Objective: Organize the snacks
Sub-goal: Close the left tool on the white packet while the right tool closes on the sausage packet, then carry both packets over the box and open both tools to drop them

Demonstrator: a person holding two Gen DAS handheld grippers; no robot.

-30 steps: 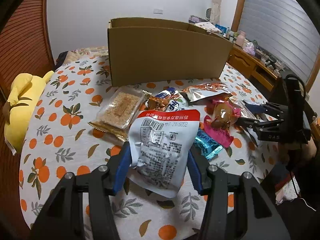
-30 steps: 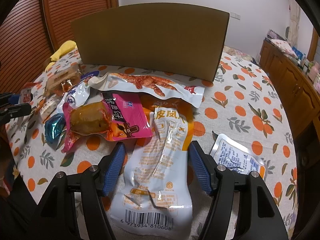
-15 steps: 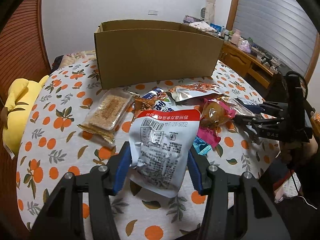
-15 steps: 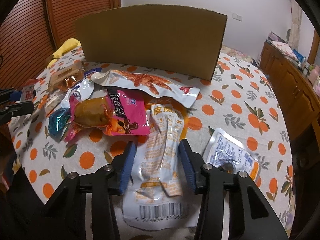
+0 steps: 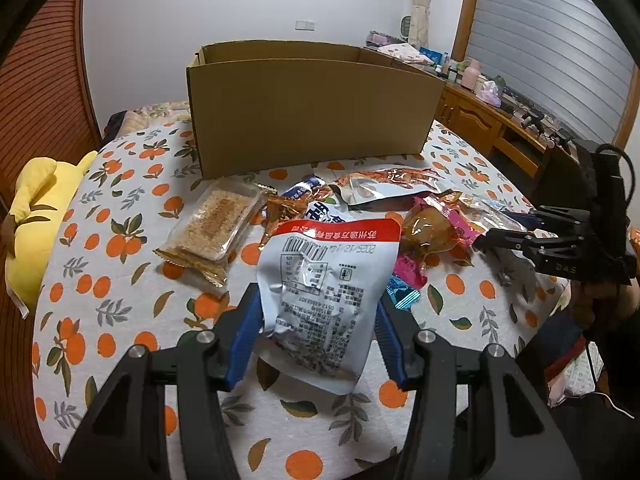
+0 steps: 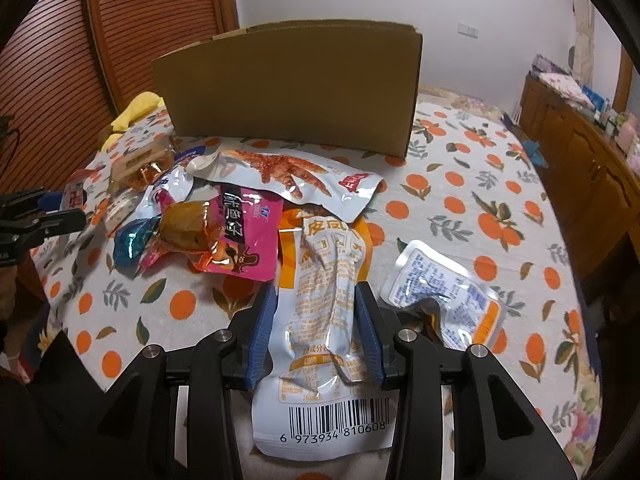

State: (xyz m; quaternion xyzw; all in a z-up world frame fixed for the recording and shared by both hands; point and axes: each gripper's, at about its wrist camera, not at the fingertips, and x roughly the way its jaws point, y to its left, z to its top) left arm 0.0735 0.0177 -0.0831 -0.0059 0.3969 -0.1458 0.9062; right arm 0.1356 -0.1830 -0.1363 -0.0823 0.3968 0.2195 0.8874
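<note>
Only my right camera shows my right tool, jaws just closed, clenching the orange pouch; my left tool still grips the white packet.

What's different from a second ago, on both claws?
The right claw has just been closing and now squeezes the orange-and-white pouch, crumpling it. The left claw holds the white packet with the red band as before. The cardboard box and the other snacks have not moved.

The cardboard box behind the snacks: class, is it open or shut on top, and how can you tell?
Open. The cardboard box has no flaps over its top; the left wrist view shows its inner back wall. Its contents cannot be seen.
</note>
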